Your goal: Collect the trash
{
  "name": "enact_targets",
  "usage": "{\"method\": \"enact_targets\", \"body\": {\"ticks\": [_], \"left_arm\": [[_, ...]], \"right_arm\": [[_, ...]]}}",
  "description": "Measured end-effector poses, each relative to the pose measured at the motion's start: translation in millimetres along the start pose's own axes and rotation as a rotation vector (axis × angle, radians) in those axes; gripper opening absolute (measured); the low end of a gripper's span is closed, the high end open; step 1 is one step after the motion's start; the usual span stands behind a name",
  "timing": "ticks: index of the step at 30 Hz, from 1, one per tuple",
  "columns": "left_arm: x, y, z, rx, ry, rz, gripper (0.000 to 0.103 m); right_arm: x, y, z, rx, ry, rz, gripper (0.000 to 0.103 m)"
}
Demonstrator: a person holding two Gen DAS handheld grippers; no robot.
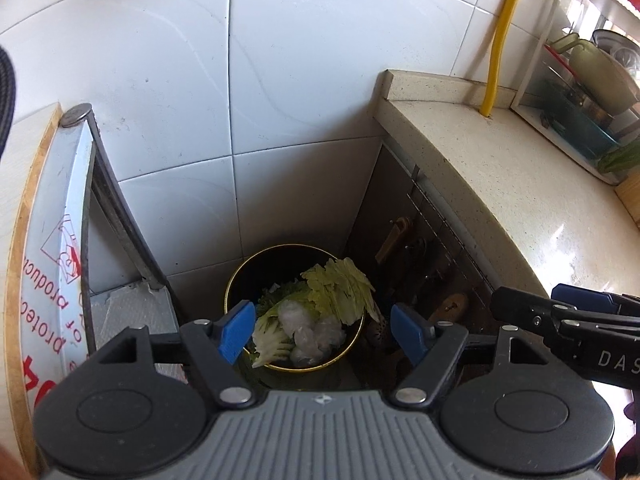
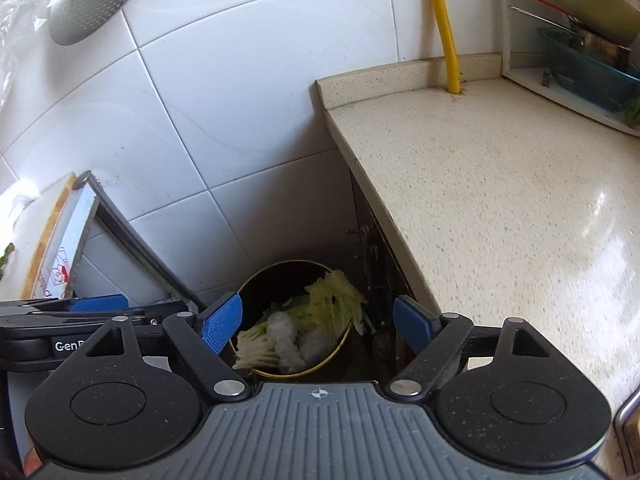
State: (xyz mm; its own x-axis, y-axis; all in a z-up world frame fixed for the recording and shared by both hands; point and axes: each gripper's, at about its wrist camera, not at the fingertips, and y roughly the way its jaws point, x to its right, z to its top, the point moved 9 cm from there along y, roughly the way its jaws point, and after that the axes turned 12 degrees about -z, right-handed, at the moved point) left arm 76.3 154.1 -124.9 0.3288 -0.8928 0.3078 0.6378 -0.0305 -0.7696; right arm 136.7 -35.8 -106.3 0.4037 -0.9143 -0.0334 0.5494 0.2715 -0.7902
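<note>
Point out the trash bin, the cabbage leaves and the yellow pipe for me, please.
trash bin (image 1: pixel 236 280), left wrist view, on its gold rim at the left.
cabbage leaves (image 1: pixel 340 288), left wrist view, on the big pale green leaf.
yellow pipe (image 2: pixel 446 32), right wrist view, on its middle above the counter.

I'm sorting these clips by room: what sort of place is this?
Most likely a home kitchen: a speckled stone counter against a white tiled wall, a rack of pots, and a bin of cabbage leaves on the floor.
</note>
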Motion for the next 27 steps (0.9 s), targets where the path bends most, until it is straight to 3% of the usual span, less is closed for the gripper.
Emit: {"method": "enact_targets", "body": {"ticks": [21, 27], "left_arm": [[33, -7, -25, 0.004, -0.067, 0.078, 0.072], [39, -10, -33, 0.006, -0.075, 0.111, 0.077]], "right_arm": [[25, -8, -12, -0.036, -0.070, 0.023, 0.088], [28, -12, -17, -0.038, -0.092, 0.050, 0.089]]}}
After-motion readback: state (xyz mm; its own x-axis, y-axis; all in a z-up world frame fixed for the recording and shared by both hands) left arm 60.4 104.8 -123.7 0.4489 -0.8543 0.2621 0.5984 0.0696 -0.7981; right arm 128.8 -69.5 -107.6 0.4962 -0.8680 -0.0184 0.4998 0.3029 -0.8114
